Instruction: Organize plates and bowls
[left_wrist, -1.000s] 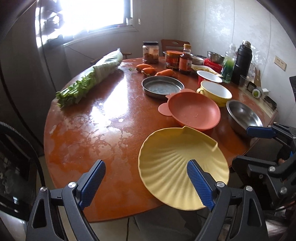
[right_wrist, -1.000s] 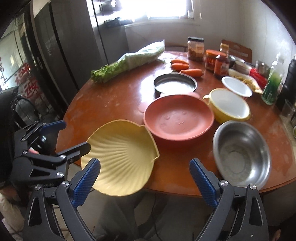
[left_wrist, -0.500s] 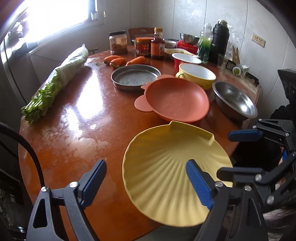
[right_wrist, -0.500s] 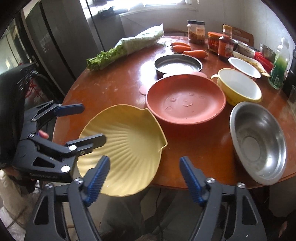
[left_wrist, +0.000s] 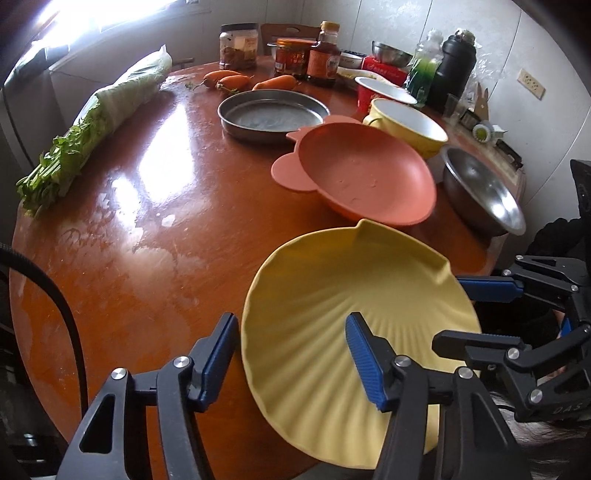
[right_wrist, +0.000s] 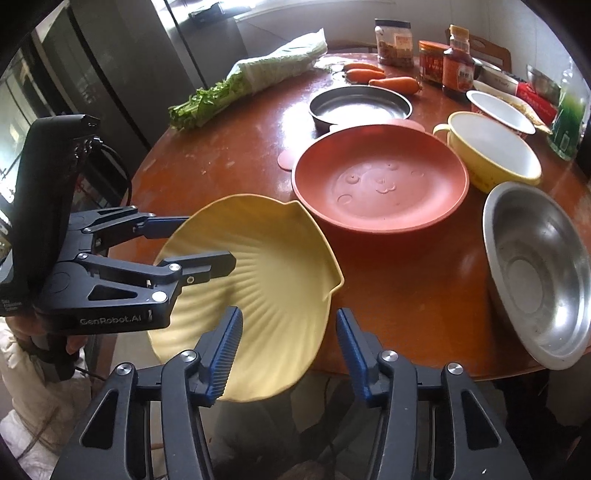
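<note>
Both sets of jaws are closing on the yellow shell-shaped plate (left_wrist: 332, 314), which hangs over the near edge of the round table (left_wrist: 147, 221): a second ago they stood wide, and now the left gripper (left_wrist: 291, 354) straddles the plate's left rim while the right gripper (right_wrist: 288, 350) brackets its near-right rim, pads still apart from it. Having dropped toward the plate, both look set to lift it, perhaps onto the orange plate (right_wrist: 380, 177) just beyond. The left gripper's body reads "GenRobot.AI"; the far jar labels are illegible.
</note>
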